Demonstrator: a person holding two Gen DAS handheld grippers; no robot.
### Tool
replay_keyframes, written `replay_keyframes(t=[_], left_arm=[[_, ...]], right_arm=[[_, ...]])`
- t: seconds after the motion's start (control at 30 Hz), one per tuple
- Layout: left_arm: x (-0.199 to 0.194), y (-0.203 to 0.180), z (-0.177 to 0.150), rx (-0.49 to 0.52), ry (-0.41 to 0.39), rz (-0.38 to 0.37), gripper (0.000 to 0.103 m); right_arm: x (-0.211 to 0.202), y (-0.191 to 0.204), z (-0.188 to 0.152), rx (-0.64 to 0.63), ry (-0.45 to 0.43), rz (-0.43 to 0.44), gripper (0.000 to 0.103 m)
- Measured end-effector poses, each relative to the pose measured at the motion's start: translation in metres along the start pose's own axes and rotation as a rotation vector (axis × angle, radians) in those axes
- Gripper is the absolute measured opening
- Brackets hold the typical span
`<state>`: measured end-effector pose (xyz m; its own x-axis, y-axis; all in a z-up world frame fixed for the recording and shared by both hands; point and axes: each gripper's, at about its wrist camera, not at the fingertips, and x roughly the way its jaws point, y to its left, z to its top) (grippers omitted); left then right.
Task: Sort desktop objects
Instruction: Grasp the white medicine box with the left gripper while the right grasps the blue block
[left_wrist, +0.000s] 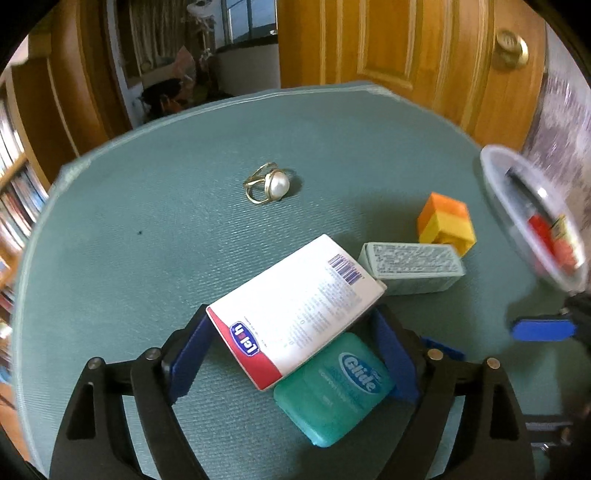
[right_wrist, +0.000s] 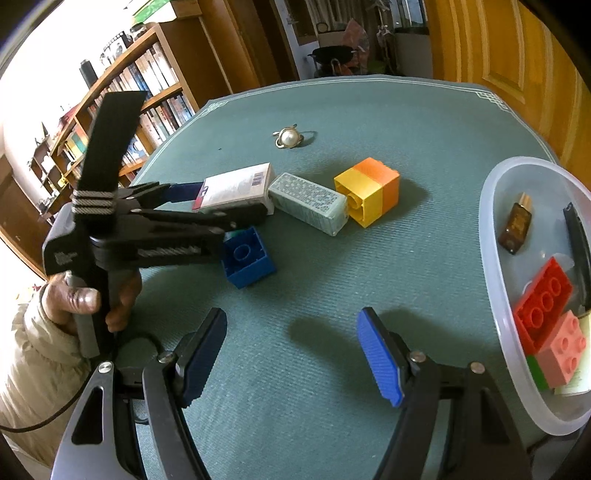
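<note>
My left gripper is shut on a white and red box and holds it tilted above the green mat; the box also shows in the right wrist view. A teal Glide floss case lies under the box. A grey-green box, an orange and yellow brick and a pearl ring lie on the mat. A blue brick sits under the left gripper in the right wrist view. My right gripper is open and empty above the mat's near side.
A clear plastic tub stands at the right edge, holding a red brick, a pink brick and a small brown bottle. A bookshelf and a wooden door stand beyond the table.
</note>
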<state>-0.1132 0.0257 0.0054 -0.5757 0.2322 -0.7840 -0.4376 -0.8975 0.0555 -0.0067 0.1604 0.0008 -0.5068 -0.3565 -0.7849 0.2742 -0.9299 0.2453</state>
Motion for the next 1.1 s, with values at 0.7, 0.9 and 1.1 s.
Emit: replay_keyframes(t=[0.7, 0.9, 1.1], left_arm=[[-0.015, 0.037, -0.011, -0.202, -0.075, 0.000, 0.060], [-0.008, 0.037, -0.010, -0.209, -0.049, 0.022, 0.060], [0.001, 0.030, -0.001, -0.156, -0.028, 0.055, 0.072]], right_arm=[[0.011, 0.018, 0.000, -0.067, 0.012, -0.031, 0.077], [0.024, 0.023, 0.011, -0.087, 0.008, -0.029, 0.077], [0.029, 0.026, 0.015, -0.118, 0.002, -0.033, 0.071]])
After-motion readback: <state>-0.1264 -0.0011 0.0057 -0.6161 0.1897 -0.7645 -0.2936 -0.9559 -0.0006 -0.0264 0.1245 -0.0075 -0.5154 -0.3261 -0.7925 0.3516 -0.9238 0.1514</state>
